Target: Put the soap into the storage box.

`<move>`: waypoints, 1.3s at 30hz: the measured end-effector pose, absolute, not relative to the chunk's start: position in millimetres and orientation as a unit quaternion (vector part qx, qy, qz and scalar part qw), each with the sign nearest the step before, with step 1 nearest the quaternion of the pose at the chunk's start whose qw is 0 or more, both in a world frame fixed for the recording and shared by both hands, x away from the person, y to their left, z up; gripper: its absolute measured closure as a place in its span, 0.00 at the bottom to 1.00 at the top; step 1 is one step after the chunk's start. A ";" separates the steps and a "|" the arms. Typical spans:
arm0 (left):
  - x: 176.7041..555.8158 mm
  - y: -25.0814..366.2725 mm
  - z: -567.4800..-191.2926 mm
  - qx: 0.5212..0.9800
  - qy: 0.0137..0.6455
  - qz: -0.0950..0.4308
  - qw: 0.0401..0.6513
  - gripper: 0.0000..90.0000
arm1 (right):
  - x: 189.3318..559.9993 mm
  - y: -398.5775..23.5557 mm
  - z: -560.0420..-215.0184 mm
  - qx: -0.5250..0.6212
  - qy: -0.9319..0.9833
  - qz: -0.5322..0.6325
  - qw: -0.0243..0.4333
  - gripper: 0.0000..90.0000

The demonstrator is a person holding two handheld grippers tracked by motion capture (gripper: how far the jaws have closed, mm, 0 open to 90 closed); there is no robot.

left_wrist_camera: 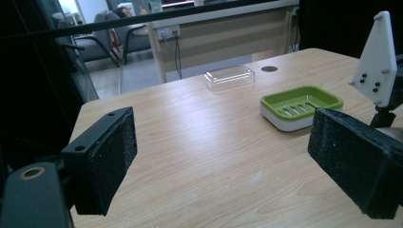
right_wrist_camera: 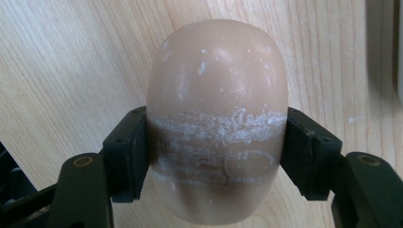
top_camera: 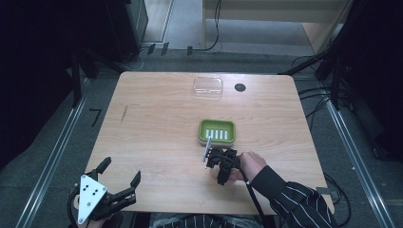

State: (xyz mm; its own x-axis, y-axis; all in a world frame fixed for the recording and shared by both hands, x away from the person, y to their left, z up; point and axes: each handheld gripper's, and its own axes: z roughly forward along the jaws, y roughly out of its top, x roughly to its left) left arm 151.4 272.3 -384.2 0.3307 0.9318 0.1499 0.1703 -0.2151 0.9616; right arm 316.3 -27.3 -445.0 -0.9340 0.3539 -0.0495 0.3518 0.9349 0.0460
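Right gripper [right_wrist_camera: 216,156] pinches a tan bar of soap [right_wrist_camera: 217,118] across its middle, both pads pressed to its flanks, held just above the wooden table [top_camera: 157,142]. Judging by the scuffed white streaks, I reckon the bar is firm, waxy and slick, liable to squirt out if squeezed near its rounded ends, so this grip across its width looks the safest hold. Just ahead of my right gripper sits the green soap dish [top_camera: 217,131], slotted tray empty; farther beyond lies a clear plastic lid [top_camera: 208,87], with a dark round hole [top_camera: 240,87] in the tabletop beside it. Nothing stands between soap and dish. My left gripper [top_camera: 121,185] rests well off to the side, jaws spread wide and holding nothing.
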 end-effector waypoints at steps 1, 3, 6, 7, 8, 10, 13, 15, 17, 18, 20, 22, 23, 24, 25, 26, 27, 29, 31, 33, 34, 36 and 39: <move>151.2 271.9 -384.1 0.667 0.412 0.405 0.471 0.11 | 316.5 -27.8 -444.9 0.179 0.983 0.018 0.030 0.38; 150.9 271.6 -383.5 0.664 0.414 0.405 0.472 0.11 | 317.1 -29.6 -443.9 0.177 0.984 0.022 0.030 0.38; 151.6 270.6 -383.9 0.667 0.412 0.405 0.470 0.11 | 317.4 -32.1 -440.2 0.178 0.983 0.023 0.035 0.38; 151.6 270.6 -383.9 0.666 0.413 0.405 0.471 0.11 | 317.9 -32.6 -438.9 0.177 0.983 0.023 0.036 0.38; 151.6 270.9 -383.9 0.666 0.413 0.405 0.471 0.11 | 318.8 -33.4 -437.1 0.172 0.984 0.027 0.040 0.38; 151.7 271.6 -383.9 0.666 0.414 0.404 0.471 0.11 | 320.6 -34.1 -434.6 0.168 0.984 0.028 0.043 0.38; 151.6 272.0 -384.0 0.665 0.415 0.404 0.471 0.11 | 322.6 -33.8 -429.3 0.163 0.985 0.033 0.046 0.38; 151.6 272.1 -384.1 0.665 0.415 0.404 0.472 0.11 | 324.3 -33.1 -426.2 0.157 0.986 0.035 0.049 0.38; 151.3 272.1 -384.0 0.665 0.415 0.404 0.472 0.11 | 325.8 -32.2 -423.8 0.156 0.986 0.037 0.052 0.38; 151.2 272.1 -384.0 0.664 0.415 0.404 0.472 0.11 | 326.4 -31.9 -423.3 0.156 0.986 0.037 0.049 0.38; 150.9 272.2 -384.0 0.664 0.416 0.404 0.472 0.11 | 327.5 -31.8 -423.4 0.154 0.986 0.037 0.051 0.38; 151.0 272.3 -384.2 0.664 0.416 0.404 0.472 0.11 | 328.8 -31.9 -423.3 0.152 0.986 0.033 0.050 0.38; 150.9 272.9 -384.2 0.663 0.416 0.404 0.473 0.11 | 329.5 -32.2 -423.6 0.150 0.987 0.035 0.051 0.38; 151.0 273.1 -384.1 0.663 0.416 0.405 0.472 0.11 | 330.0 -32.4 -423.4 0.151 0.987 0.034 0.050 0.38; 151.3 273.3 -384.2 0.662 0.418 0.405 0.472 0.11 | 330.1 -32.5 -423.3 0.149 0.987 0.034 0.051 0.38; 151.4 273.3 -384.2 0.663 0.418 0.405 0.472 0.11 | 330.2 -32.8 -422.8 0.148 0.987 0.035 0.052 0.38; 151.4 273.1 -384.2 0.664 0.416 0.404 0.472 0.11 | 330.3 -32.9 -422.4 0.148 0.987 0.035 0.053 0.38; 151.4 272.8 -384.2 0.664 0.416 0.404 0.471 0.11 | 330.4 -33.0 -421.7 0.148 0.987 0.034 0.051 0.38; 151.3 272.9 -384.2 0.664 0.416 0.404 0.472 0.11 | 331.1 -33.5 -421.4 0.147 0.987 0.035 0.051 0.38; 151.0 272.9 -384.0 0.663 0.417 0.405 0.472 0.11 | 331.8 -33.4 -420.9 0.144 0.988 0.033 0.053 0.38; 151.0 272.9 -384.0 0.663 0.416 0.405 0.472 0.11 | 333.1 -33.0 -420.3 0.143 0.988 0.031 0.055 0.38; 151.2 272.7 -384.3 0.664 0.416 0.405 0.471 0.11 | 334.0 -32.3 -419.6 0.141 0.988 0.031 0.052 0.38; 150.8 273.2 -384.1 0.663 0.416 0.405 0.472 0.11 | 335.0 -31.4 -418.4 0.138 0.989 0.034 0.051 0.38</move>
